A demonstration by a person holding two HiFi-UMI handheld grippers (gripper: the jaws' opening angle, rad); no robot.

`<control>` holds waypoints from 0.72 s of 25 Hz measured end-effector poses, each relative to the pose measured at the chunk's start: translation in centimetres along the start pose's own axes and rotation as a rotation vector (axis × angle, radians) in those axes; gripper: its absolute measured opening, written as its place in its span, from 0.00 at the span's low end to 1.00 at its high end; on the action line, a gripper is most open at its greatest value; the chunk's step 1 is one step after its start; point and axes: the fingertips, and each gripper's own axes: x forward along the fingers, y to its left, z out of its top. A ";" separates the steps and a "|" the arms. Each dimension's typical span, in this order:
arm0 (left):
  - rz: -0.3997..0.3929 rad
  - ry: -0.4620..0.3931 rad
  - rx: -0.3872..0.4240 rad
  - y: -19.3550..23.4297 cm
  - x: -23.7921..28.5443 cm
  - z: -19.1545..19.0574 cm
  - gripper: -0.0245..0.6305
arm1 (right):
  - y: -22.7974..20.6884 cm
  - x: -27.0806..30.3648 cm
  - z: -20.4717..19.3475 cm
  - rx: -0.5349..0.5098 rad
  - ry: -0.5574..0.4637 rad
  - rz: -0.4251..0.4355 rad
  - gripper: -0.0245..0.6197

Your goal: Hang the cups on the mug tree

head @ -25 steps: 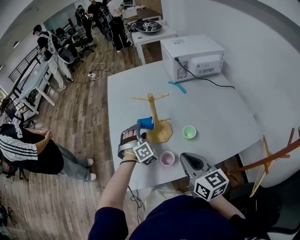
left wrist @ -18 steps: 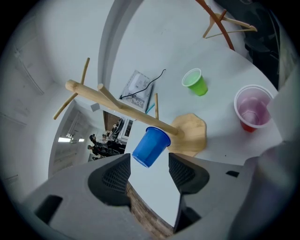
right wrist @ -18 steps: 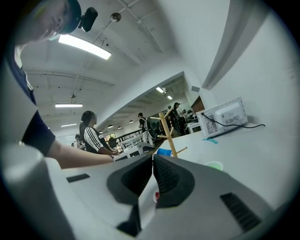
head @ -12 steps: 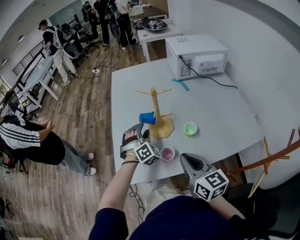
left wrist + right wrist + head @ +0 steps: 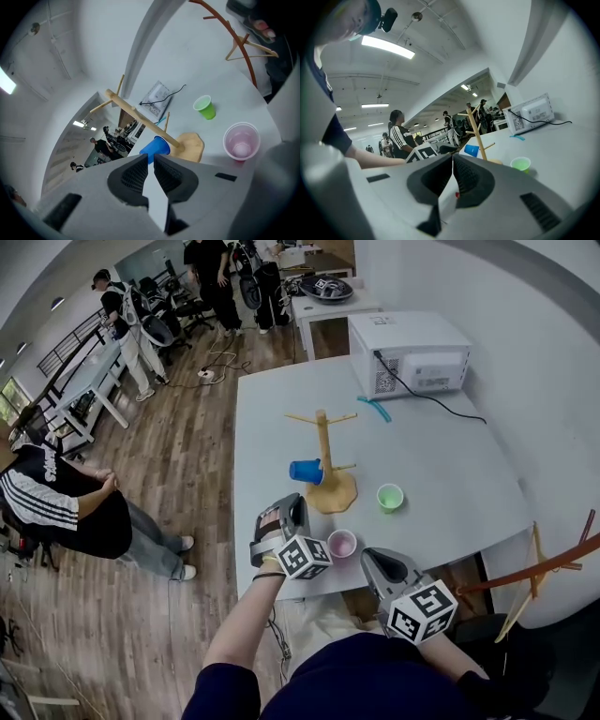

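- Blue cup [image 5: 306, 471] hangs on a low peg of the mug tree [image 5: 324, 442].
- Pink cup [image 5: 342, 543] and green cup [image 5: 389, 497] stand upright on the surface [image 5: 450, 456].
- Left gripper [image 5: 292, 507] is near the tree; its jaws have just been closing, are nearly together, and hold nothing.
- Right gripper [image 5: 373, 563] is closed and empty.

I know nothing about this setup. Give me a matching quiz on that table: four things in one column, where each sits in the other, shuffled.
Things:
1. blue cup
2. green cup
3. pink cup
4. white appliance

Places:
A. at the far end of the table
B. on its side on a peg of the mug tree
C. upright, closest to the table's near edge
D. upright, to the right of the tree's base in the head view

Pairs: 1-B, 2-D, 3-C, 4-A
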 end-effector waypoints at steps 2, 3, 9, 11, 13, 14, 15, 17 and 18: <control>0.010 -0.005 -0.034 0.0 -0.6 0.0 0.11 | 0.2 0.2 -0.1 -0.001 0.004 0.007 0.08; 0.014 -0.008 -0.048 -0.1 -0.9 -0.1 0.10 | 0.2 0.3 -0.1 -0.002 0.006 0.010 0.08; 0.022 -0.015 -0.176 -0.1 -2.7 0.0 0.08 | 0.4 0.9 -0.2 -0.006 0.015 0.022 0.08; 0.022 -0.018 -0.229 0.0 -3.5 0.1 0.07 | 0.5 1.0 -0.2 -0.008 0.018 0.026 0.08; 0.021 -0.021 -0.280 -0.1 -4.0 0.1 0.07 | 0.6 1.2 -0.3 -0.010 0.021 0.029 0.08; 0.020 -0.024 -0.306 -0.1 -4.3 0.1 0.07 | 0.6 1.3 -0.3 -0.011 0.022 0.030 0.08; 0.019 -0.027 -0.333 -0.1 -4.6 0.1 0.07 | 0.6 1.4 -0.4 -0.012 0.024 0.031 0.08; 0.016 -0.033 -0.384 -0.2 -5.0 0.2 0.07 | 0.5 1.6 -0.5 -0.012 0.028 0.031 0.08; 0.014 -0.035 -0.407 -0.3 -5.2 0.2 0.07 | 0.5 1.7 -0.6 -0.011 0.030 0.032 0.08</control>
